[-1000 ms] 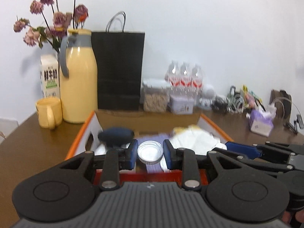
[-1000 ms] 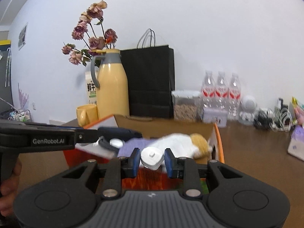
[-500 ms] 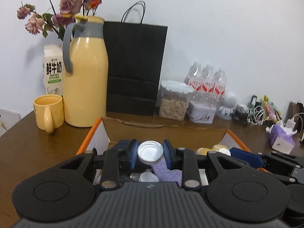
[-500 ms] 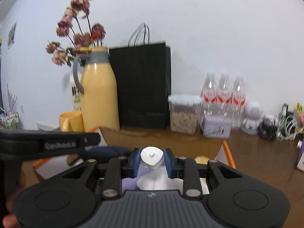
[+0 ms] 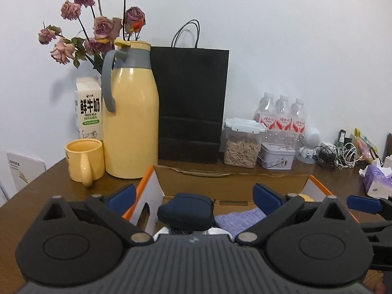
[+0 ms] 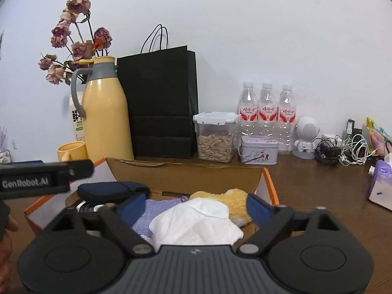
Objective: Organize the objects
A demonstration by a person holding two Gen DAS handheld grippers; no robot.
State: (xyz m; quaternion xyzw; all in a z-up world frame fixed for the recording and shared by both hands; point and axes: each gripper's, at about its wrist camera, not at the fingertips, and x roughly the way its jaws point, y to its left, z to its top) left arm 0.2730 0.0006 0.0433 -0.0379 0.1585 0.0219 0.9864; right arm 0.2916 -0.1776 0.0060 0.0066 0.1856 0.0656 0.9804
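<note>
Both claws, left claw and right claw, have just been opening and stand wide with nothing between them, over the orange-edged box where the dropped things presumably lie hidden. Risk: either claw snagging the white cloth on withdrawal. Brown bench, white wall, thermos.

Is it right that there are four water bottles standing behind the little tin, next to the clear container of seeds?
Not quite: there are three water bottles, not four. The right wrist view shows them plainly, standing in a row behind the little tin, next to the clear container of seeds.
</note>
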